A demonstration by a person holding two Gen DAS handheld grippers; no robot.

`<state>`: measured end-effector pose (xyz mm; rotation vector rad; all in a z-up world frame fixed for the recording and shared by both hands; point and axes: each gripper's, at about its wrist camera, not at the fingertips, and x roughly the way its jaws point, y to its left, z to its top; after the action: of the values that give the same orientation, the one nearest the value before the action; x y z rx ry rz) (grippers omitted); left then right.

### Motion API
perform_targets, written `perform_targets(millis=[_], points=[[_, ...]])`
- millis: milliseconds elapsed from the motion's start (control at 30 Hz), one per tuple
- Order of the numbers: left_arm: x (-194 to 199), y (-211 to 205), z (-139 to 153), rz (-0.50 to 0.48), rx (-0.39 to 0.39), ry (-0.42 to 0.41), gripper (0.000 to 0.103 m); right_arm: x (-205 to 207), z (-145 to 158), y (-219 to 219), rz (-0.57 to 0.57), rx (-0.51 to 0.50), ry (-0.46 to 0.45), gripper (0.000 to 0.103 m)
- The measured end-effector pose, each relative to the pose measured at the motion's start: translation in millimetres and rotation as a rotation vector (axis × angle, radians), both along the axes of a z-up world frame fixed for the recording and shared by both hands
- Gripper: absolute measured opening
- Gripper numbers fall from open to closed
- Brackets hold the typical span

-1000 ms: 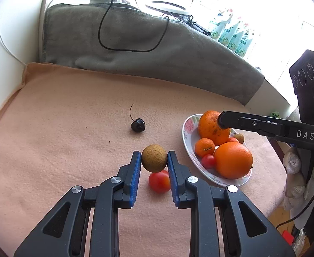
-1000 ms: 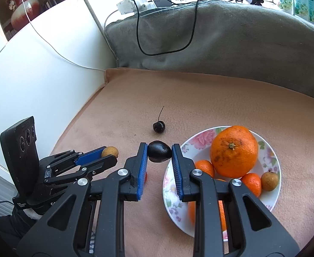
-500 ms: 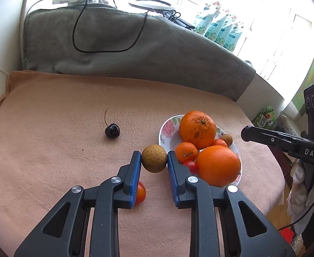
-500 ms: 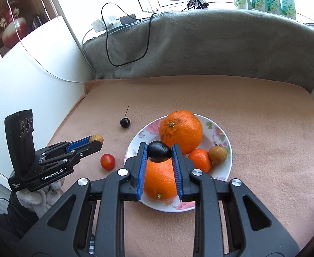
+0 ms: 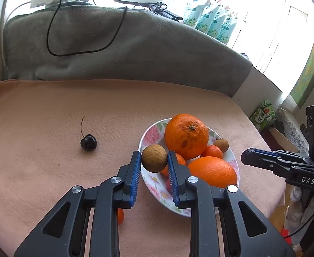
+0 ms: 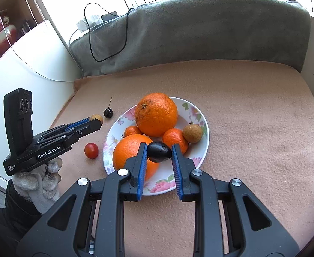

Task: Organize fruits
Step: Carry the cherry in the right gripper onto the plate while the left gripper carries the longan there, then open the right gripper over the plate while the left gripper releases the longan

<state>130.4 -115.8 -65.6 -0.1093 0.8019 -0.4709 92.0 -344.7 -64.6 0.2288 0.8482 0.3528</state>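
— Peach blanket (image 6: 253, 117) underfoot as before, but what has shifted since a second ago?

— Nearest, the right gripper (image 6: 157, 153) keeps its jaws narrowed on the dark oval fruit (image 6: 159, 148). It was beside the plate's left edge over the blanket; now it hangs over the flowered plate (image 6: 202, 150), above the front orange (image 6: 133, 154).

— And the other one?

— The left gripper (image 5: 154, 159) still pinches the brown longan (image 5: 154, 158), unchanged grip. Earlier it hung over the blanket with the cherry tomato (image 6: 91, 150) just beyond its tips; now the longan sits over the plate's left rim (image 5: 144, 132), and the tomato peeks out beneath the left finger.

— Anything on the plate different?

— No: two big oranges, two small mandarins (image 6: 175, 138), another longan (image 6: 192, 133) as before. Beyond, the stemmed cherry (image 5: 88, 142) lies alone on the blanket where it was, the grey cushion (image 5: 124, 49) behind it.
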Motion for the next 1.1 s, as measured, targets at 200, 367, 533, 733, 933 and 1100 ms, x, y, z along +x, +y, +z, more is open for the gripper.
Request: perform_targets(millis=[200,367,533,733,933,1100], points=[[10.4,-8.5,-4.3,0.003,0.014,0.012,0.023,2.2,-8.2,-2.4,0.002,0.002,0.014,0.024],[16.0,-14.9,-6.0,-0.004,0.02,0.017,0.023,4.0,-13.6,-2.0,0.008,0.006,0.025,0.024],[17.7,-19.8,-6.2,-0.015,0.022,0.016,0.023,5.0,-15.2,-1.5,0.015,0.002,0.029,0.024],[20.2,-23.2,-4.6,-0.024,0.02,0.012,0.023,6.2,-16.6,-0.2,0.021,-0.005,0.033,0.024],[19.9,-26.5,-2.5,-0.039,0.015,0.004,0.023,6.5,-18.8,0.6,0.018,-0.01,0.036,0.024],[18.7,-27.6,-0.2,-0.048,0.016,-0.003,0.039,6.4,-19.1,0.2,0.011,-0.007,0.038,0.024]])
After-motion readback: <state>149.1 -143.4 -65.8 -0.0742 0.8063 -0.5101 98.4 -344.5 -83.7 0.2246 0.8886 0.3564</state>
